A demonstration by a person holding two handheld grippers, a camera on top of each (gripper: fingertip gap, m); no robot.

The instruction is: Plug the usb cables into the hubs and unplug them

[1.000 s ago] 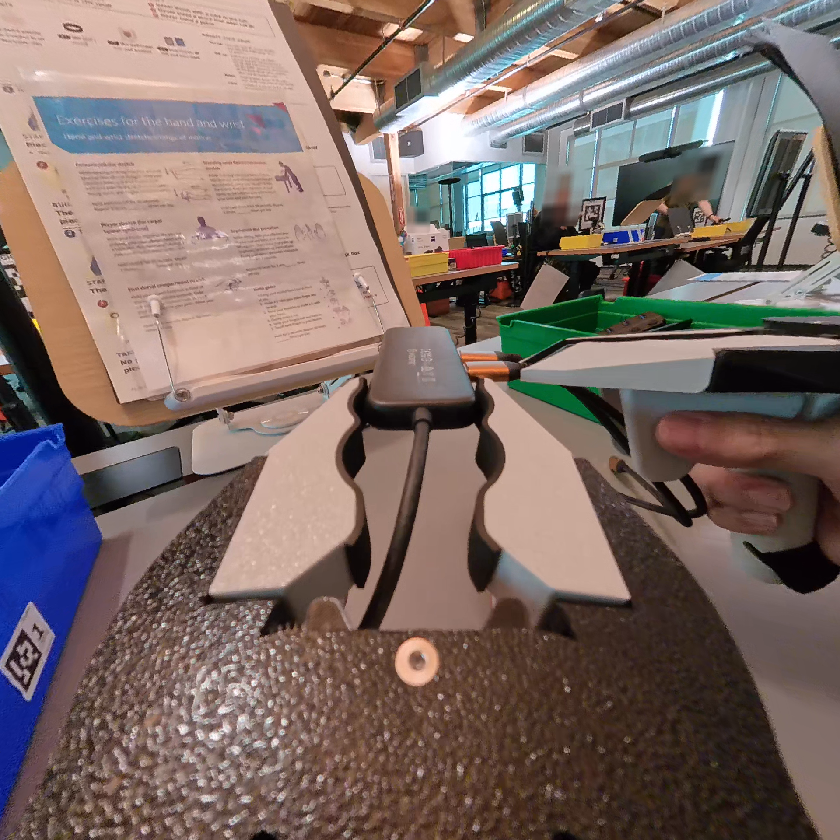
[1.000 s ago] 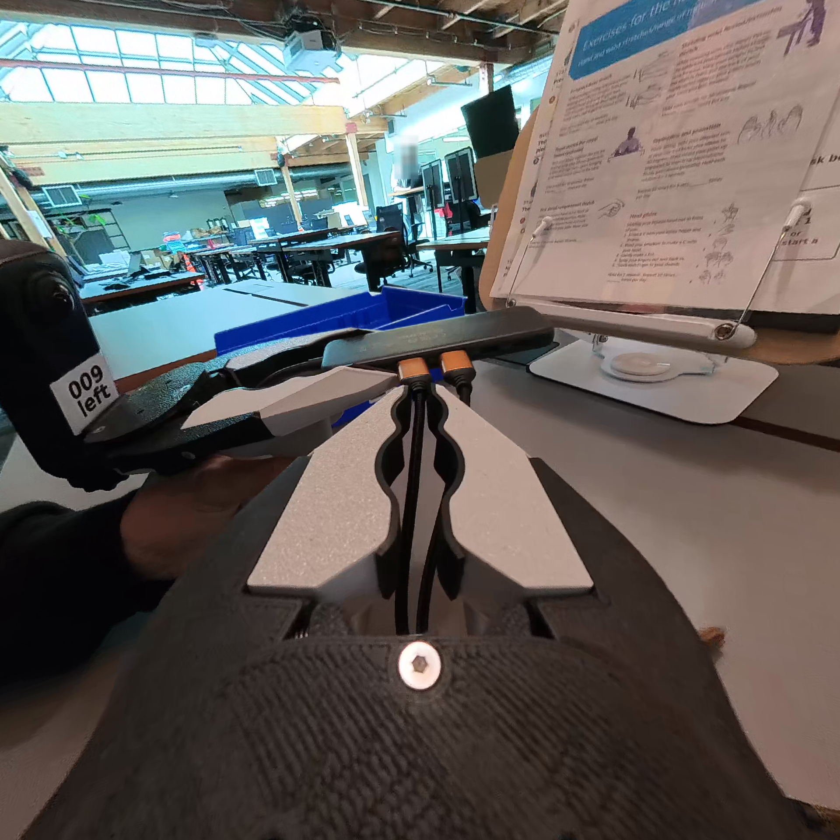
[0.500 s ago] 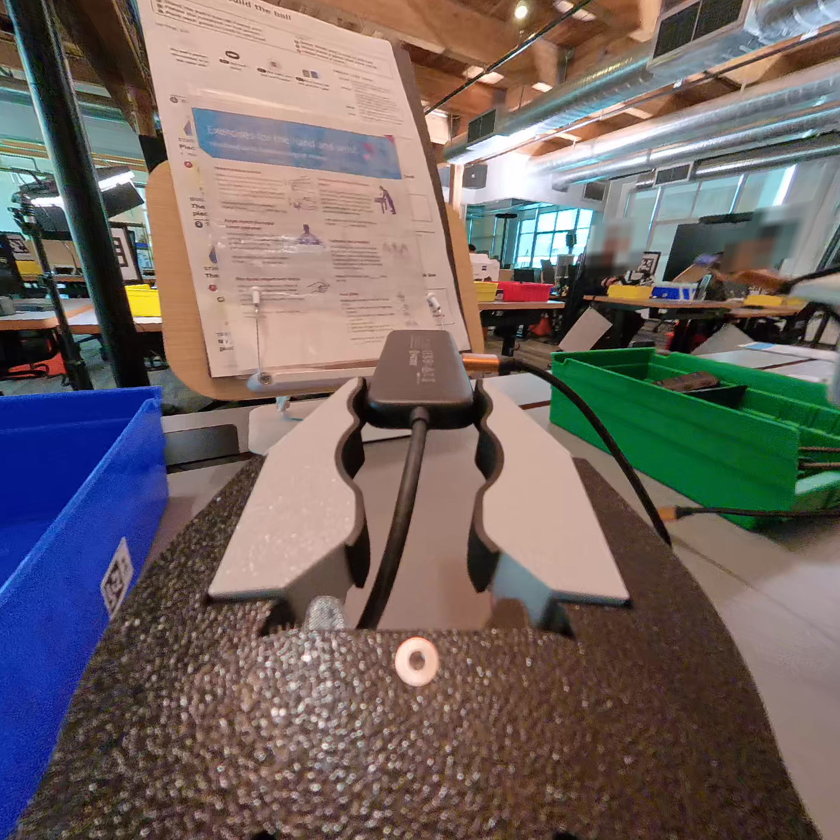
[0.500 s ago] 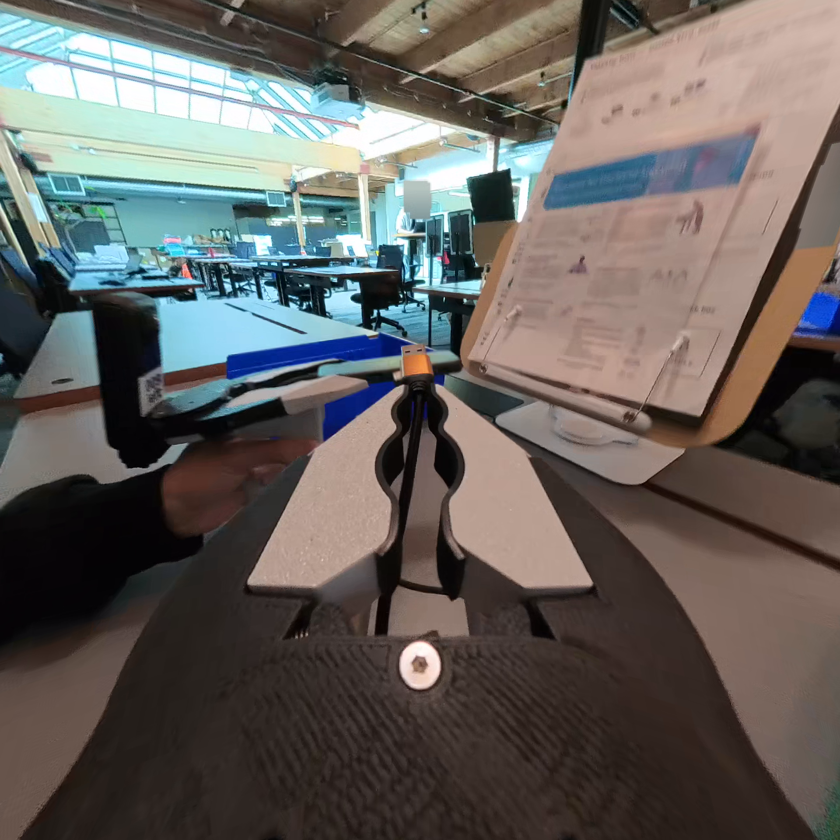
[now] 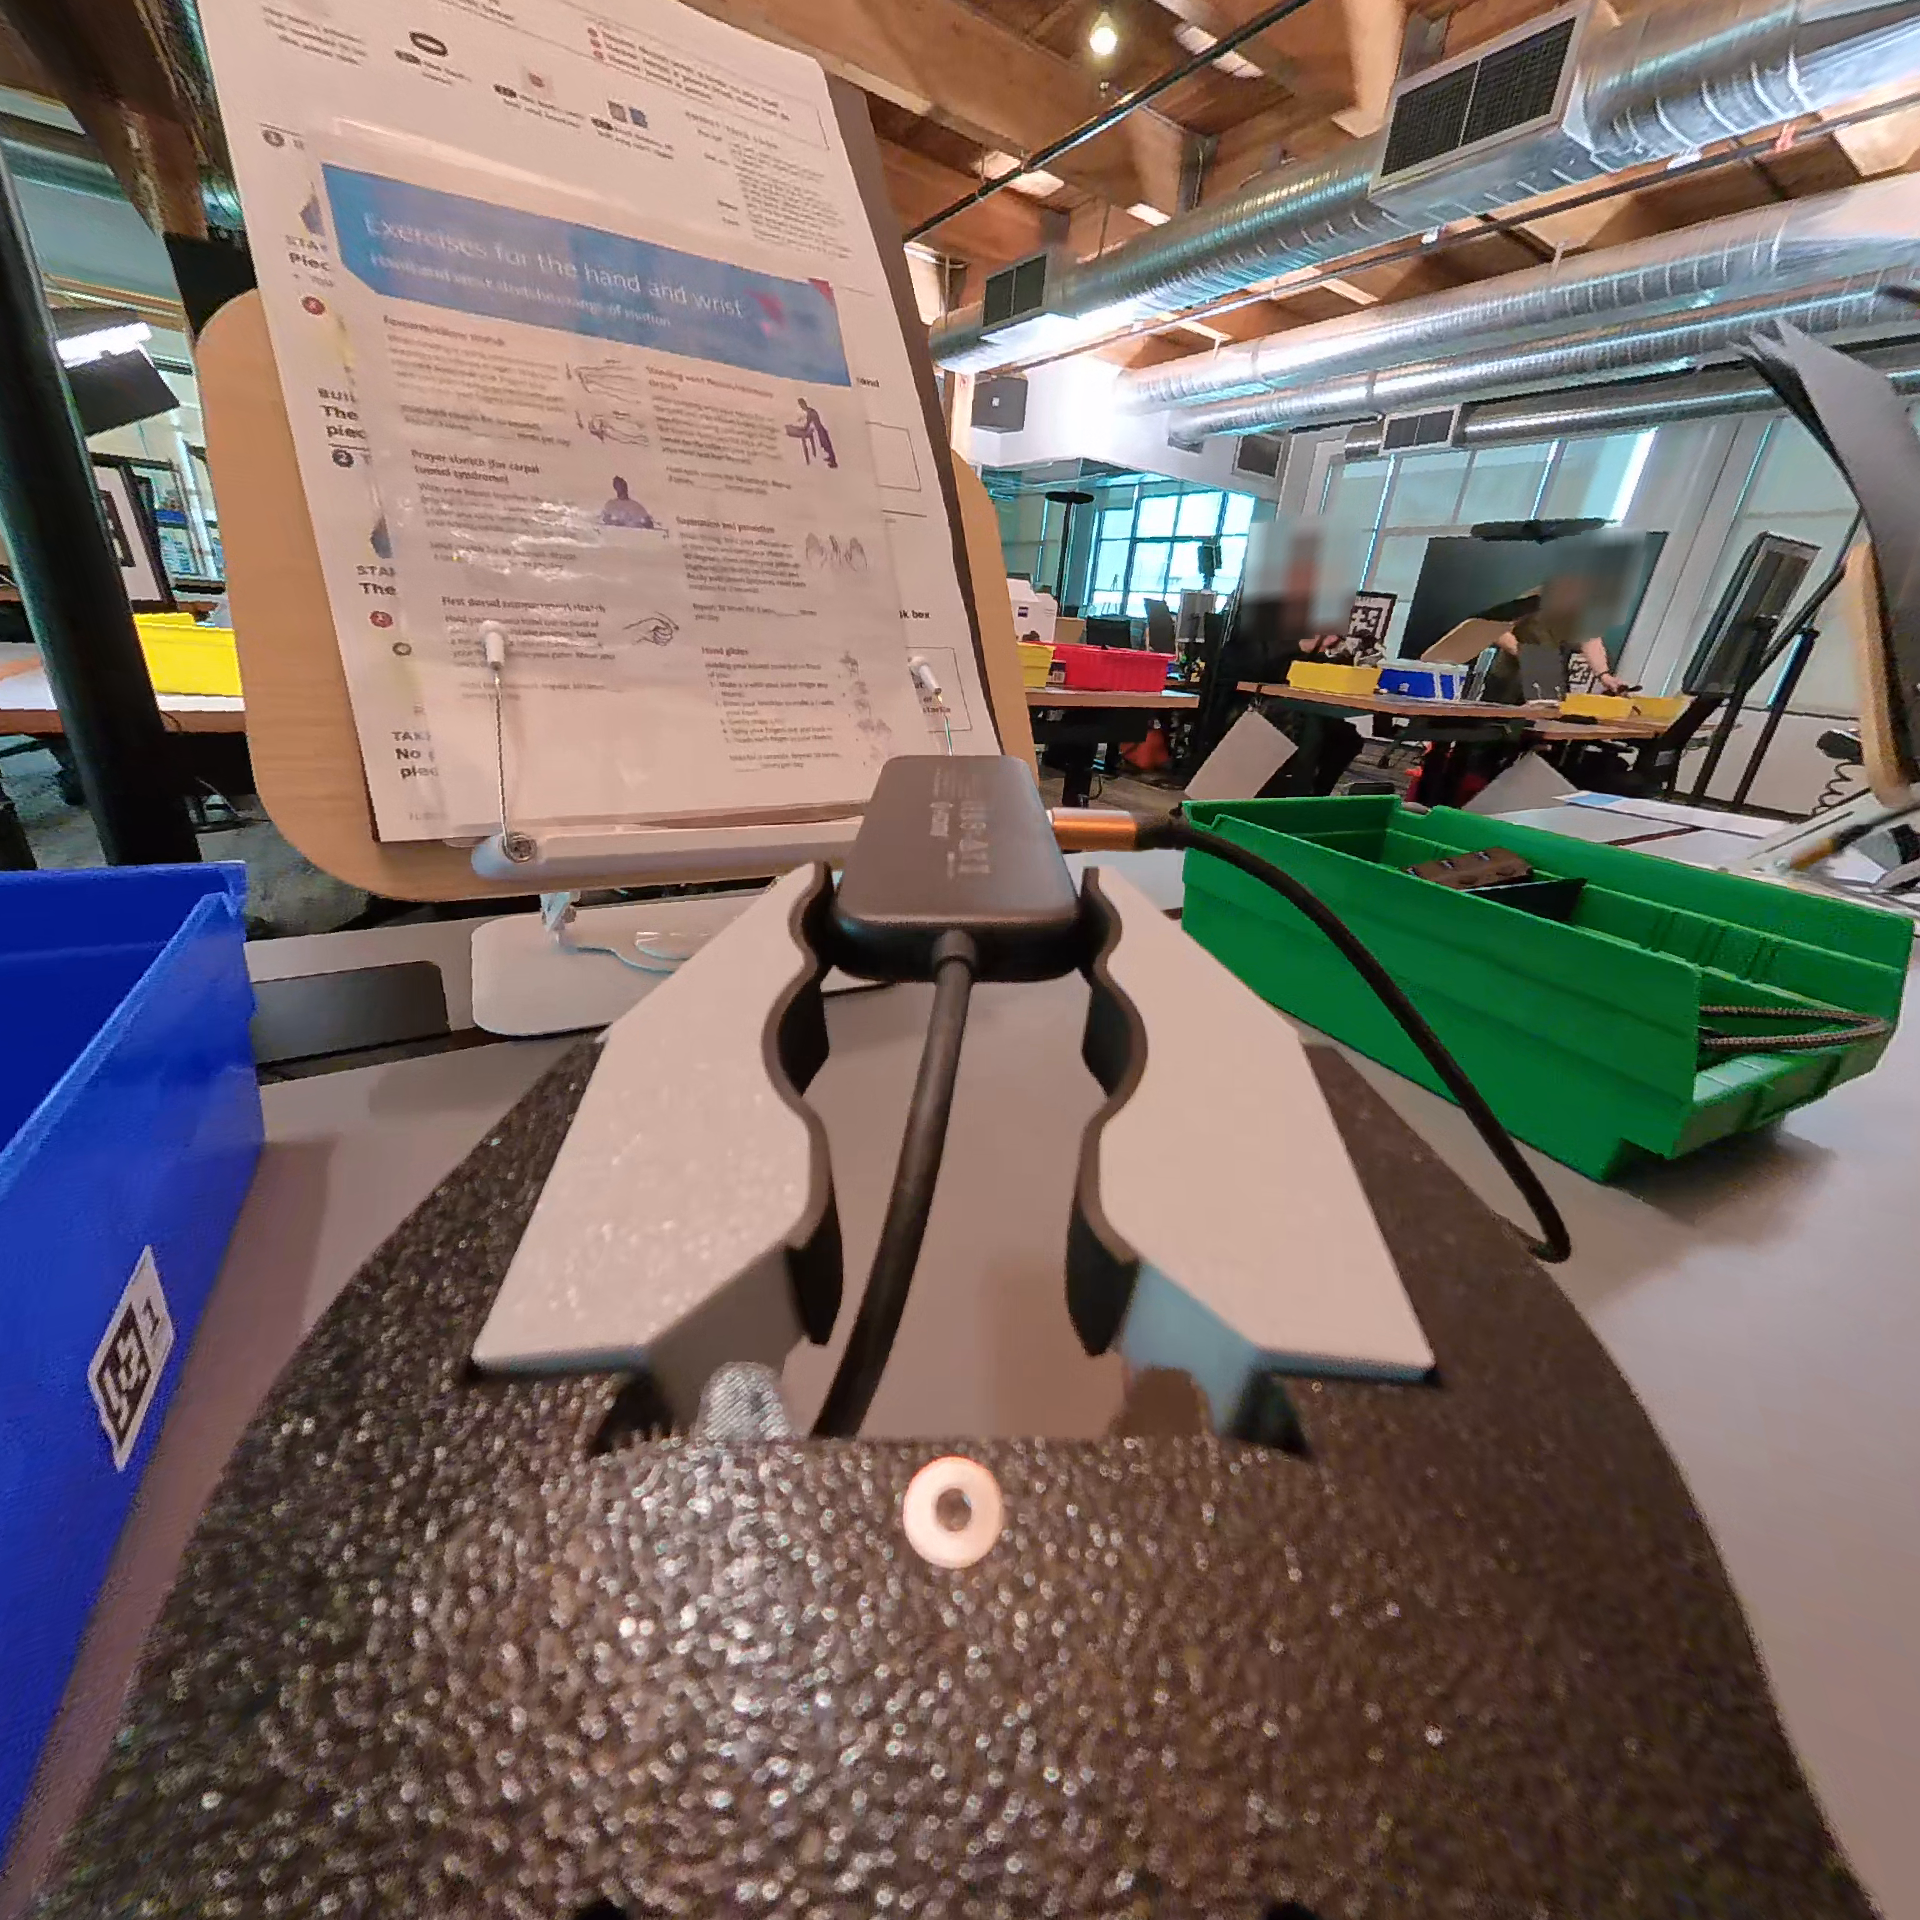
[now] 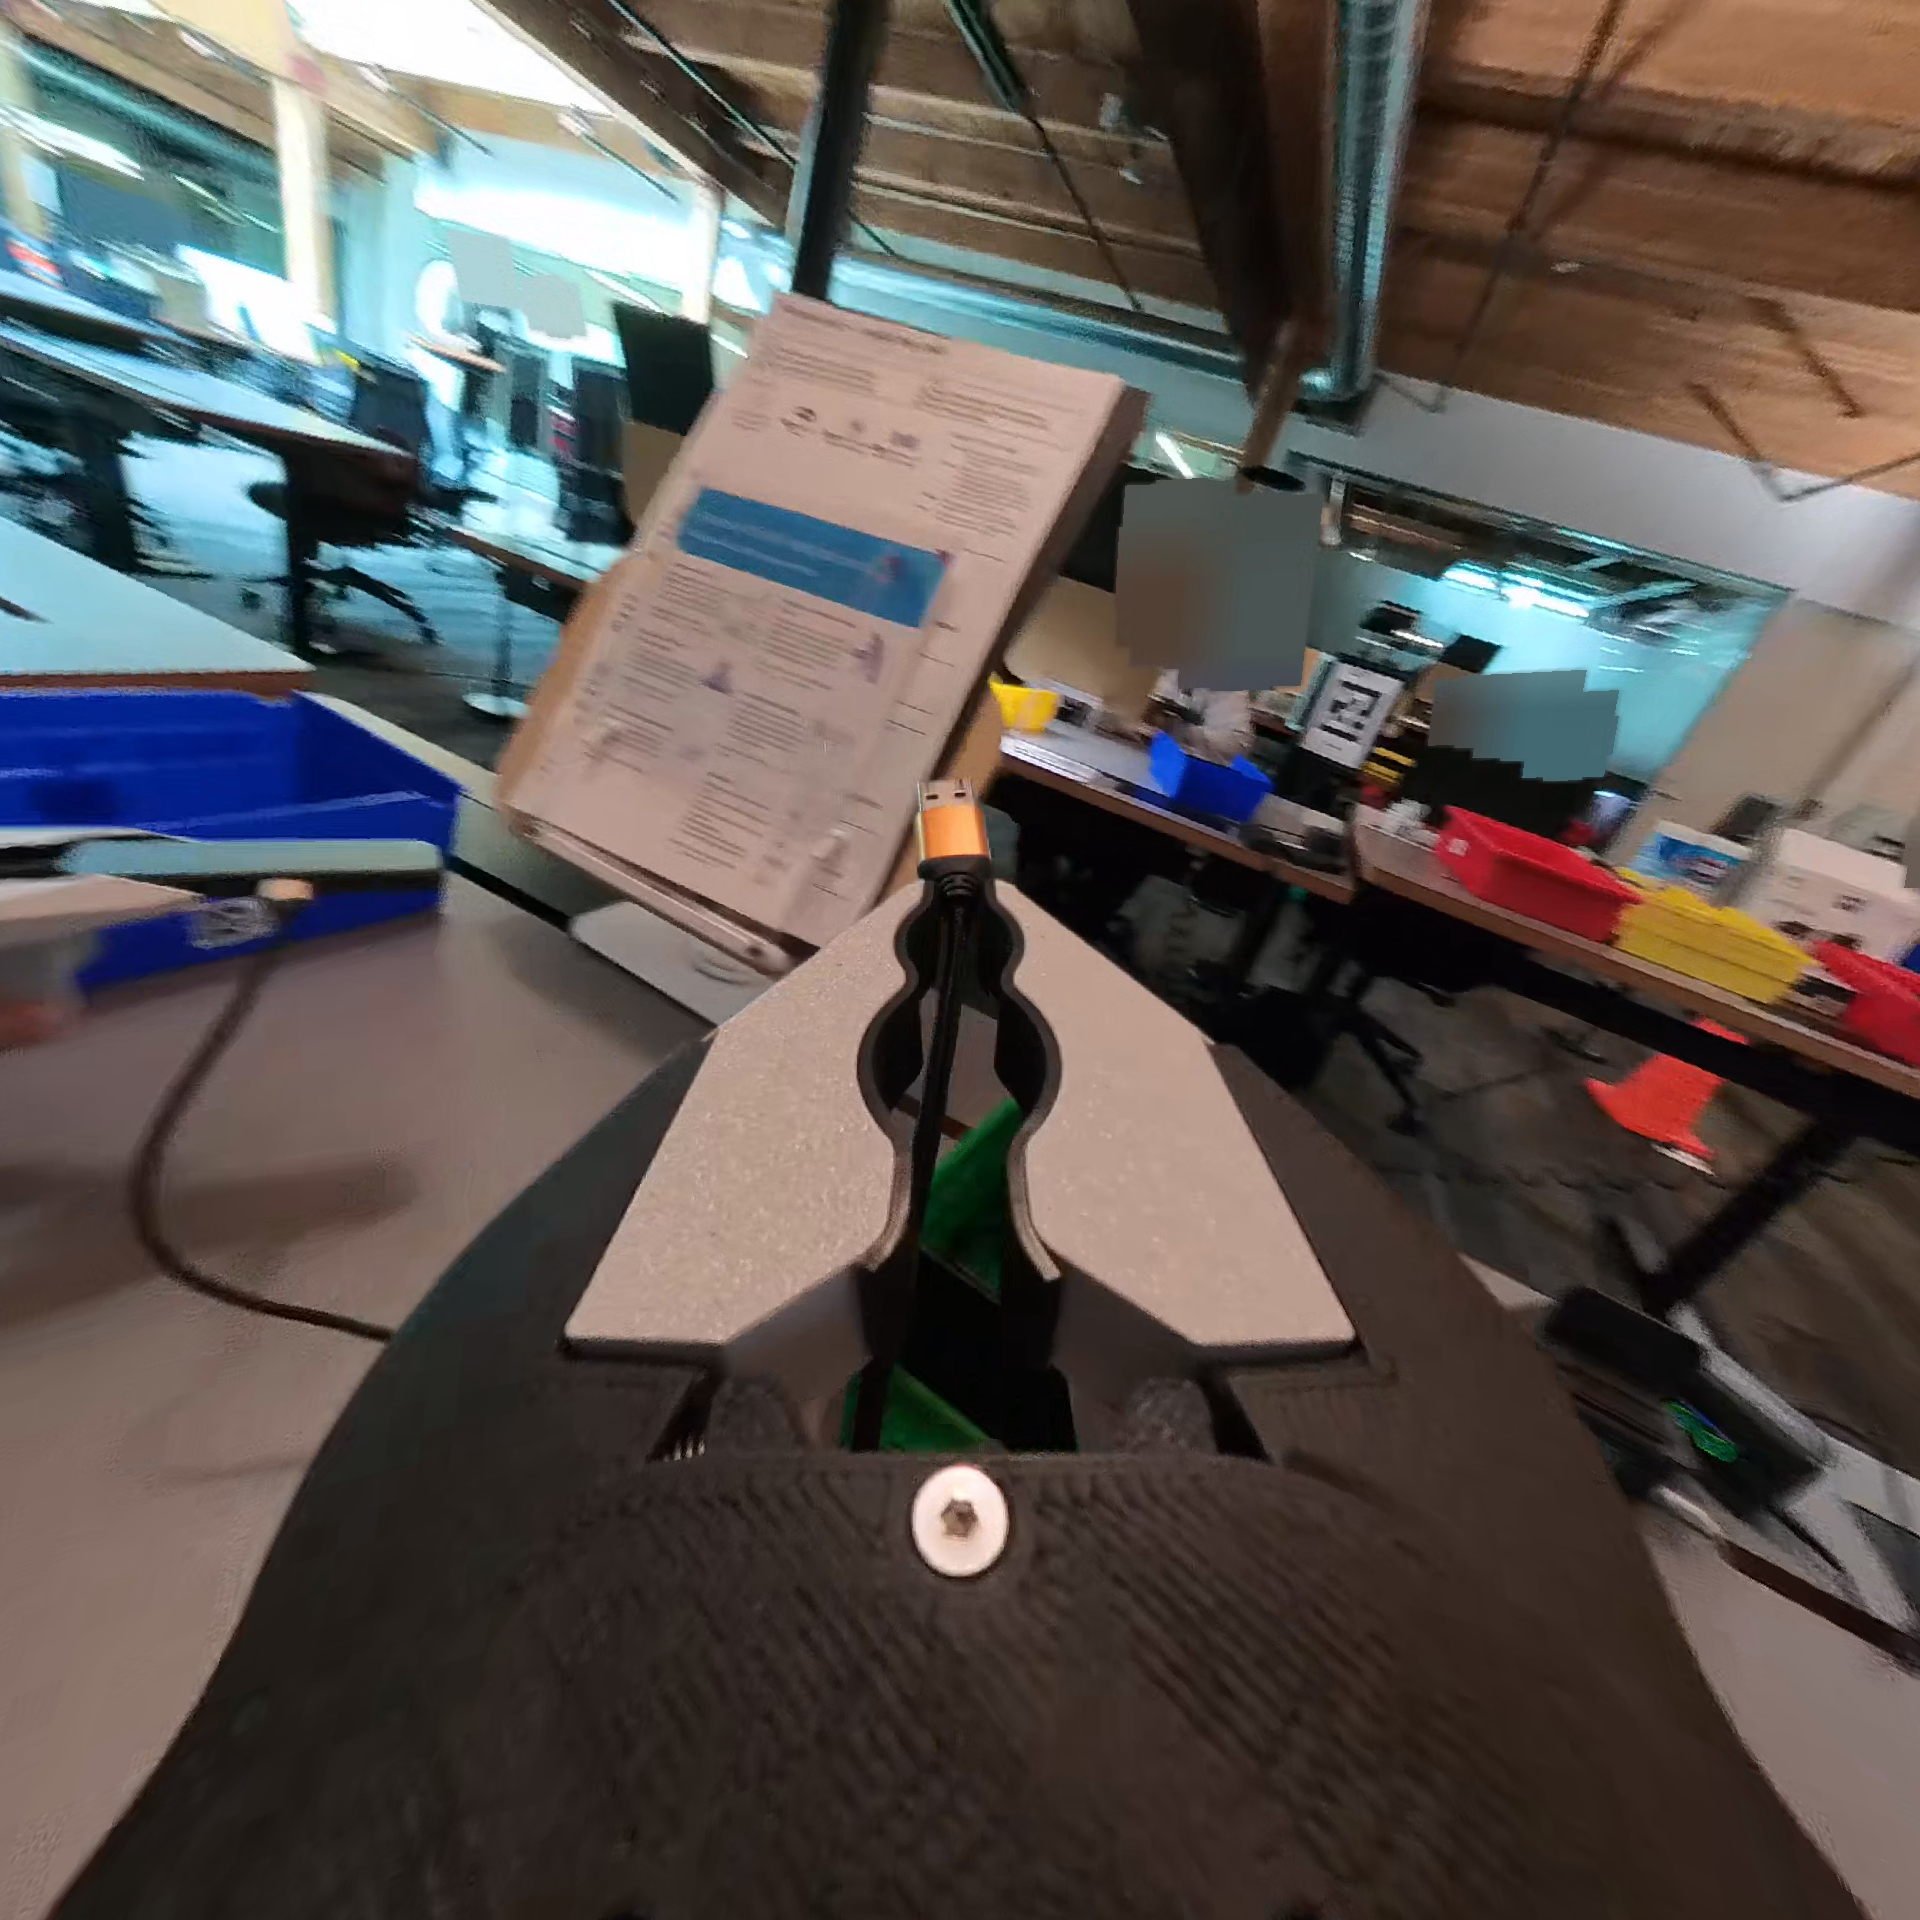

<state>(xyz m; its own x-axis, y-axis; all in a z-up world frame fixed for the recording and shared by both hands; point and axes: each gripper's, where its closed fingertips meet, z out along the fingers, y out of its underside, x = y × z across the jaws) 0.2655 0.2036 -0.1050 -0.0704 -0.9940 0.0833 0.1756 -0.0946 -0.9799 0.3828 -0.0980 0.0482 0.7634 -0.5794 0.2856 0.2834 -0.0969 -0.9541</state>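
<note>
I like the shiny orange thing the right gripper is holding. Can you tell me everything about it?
It is a USB cable plug: a silver metal tip on an orange metallic-looking sleeve, with a thin black cord behind. The right gripper is shut on the cord just below the sleeve, so the plug points up and away in the air, plugged into nothing, touching only the gripper.

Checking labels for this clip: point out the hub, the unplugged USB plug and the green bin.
hub (image 5: pixel 956 862), left wrist view, its dark top face.
unplugged USB plug (image 6: pixel 945 826), right wrist view, its orange shell.
green bin (image 5: pixel 1507 997), left wrist view, its near side wall.
</note>
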